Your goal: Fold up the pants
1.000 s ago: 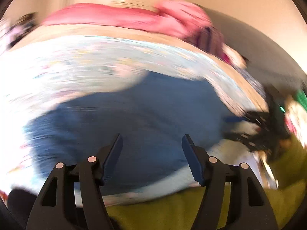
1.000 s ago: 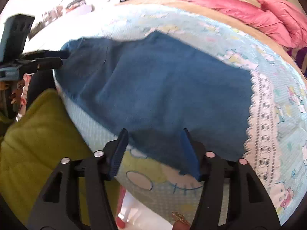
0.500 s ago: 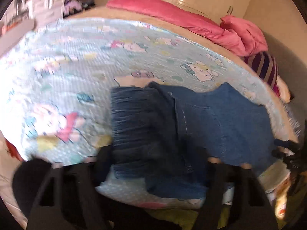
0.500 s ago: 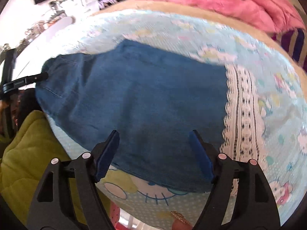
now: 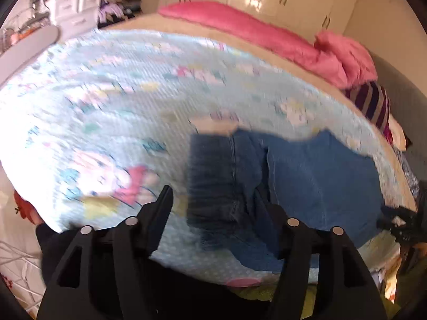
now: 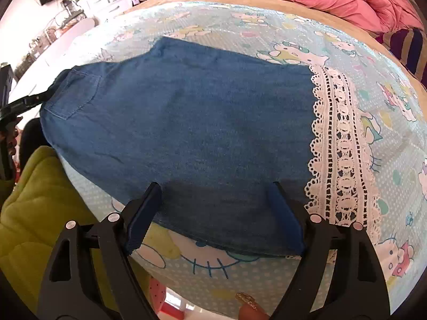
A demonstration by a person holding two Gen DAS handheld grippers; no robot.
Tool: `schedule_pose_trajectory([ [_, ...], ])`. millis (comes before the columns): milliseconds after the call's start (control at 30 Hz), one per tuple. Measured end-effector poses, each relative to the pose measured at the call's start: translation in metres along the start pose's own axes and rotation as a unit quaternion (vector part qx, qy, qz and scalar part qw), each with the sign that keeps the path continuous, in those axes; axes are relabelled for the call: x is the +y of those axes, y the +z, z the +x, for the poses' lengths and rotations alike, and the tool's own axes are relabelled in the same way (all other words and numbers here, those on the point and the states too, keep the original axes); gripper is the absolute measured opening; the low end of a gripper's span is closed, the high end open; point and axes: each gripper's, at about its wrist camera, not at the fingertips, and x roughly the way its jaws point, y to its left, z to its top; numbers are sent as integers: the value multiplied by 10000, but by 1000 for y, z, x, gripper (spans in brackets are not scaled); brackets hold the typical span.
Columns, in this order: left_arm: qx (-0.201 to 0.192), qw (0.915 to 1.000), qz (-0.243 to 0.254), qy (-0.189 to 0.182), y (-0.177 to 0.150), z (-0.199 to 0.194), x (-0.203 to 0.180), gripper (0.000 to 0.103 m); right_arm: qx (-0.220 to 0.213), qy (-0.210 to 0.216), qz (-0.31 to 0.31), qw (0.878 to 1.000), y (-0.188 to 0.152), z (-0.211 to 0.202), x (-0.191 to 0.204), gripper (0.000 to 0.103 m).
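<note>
The blue pants point(image 6: 192, 133) lie flat on the cartoon-print bedspread point(image 6: 267, 26), long axis running from 9 to 3 o'clock in the right wrist view: waist and pocket at 9, lace-trimmed hem point(image 6: 339, 146) at 3. The right gripper point(image 6: 213, 213) stands wide over the near edge, jaws having just opened, pressing nothing. The left gripper point(image 5: 216, 213) straddles the waistband with jaws just reopened and no cloth pinched.

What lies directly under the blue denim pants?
The blue denim pants lie on a light-blue cartoon-print bedspread; its print beneath them is covered.
</note>
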Motion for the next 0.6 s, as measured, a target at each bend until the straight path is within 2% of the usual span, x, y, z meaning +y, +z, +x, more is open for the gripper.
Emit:
schedule_pose_trajectory([
  [67,-280,9996,14,-22,9,-17,-2,63,-57,23,71,10000,2,-2,-3,76],
  [133,-393,9991,103,-117,17,-28,-10,71,-141,64,171,9997,5,-6,-7,76],
  [167,-446,9987,171,-182,21,-32,-17,78,-202,97,211,9995,6,-8,-9,76],
  [267,-491,9964,518,-457,36,-33,-46,78,-444,103,198,9988,14,-15,-10,76],
  [367,-331,9933,791,-779,46,-21,-77,78,-623,86,219,9978,24,-17,-14,77],
  [400,-218,9908,938,-951,50,-12,-92,78,-671,101,248,9974,29,-16,-15,77],
  [600,409,9761,1619,-1394,65,47,-162,78,-804,-190,110,9965,51,-9,-21,78],
])
